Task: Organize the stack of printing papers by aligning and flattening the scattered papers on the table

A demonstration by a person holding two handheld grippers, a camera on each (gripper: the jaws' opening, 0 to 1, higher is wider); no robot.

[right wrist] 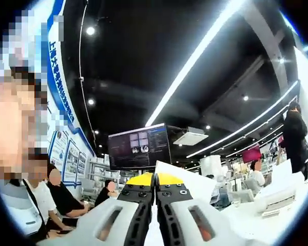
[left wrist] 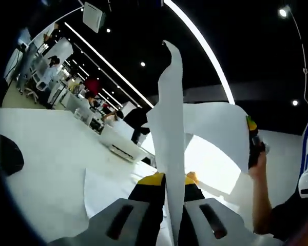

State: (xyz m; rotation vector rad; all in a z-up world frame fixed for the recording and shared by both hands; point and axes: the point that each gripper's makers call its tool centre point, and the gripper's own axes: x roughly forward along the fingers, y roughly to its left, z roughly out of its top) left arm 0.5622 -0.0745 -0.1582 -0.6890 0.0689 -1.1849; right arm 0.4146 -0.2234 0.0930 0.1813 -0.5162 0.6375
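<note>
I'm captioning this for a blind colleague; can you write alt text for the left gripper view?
The left gripper is shut on a sheet of white paper held upright above a white table. The right gripper grips the curled far side, and another sheet lies flat below.

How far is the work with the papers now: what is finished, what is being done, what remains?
Nothing looks finished. In hand: the left gripper is shut on a paper sheet lifted above the white table, and the right gripper pinches the paper too. Left to do: another sheet lies loose on the table, so aligning and flattening into one stack remain.
</note>
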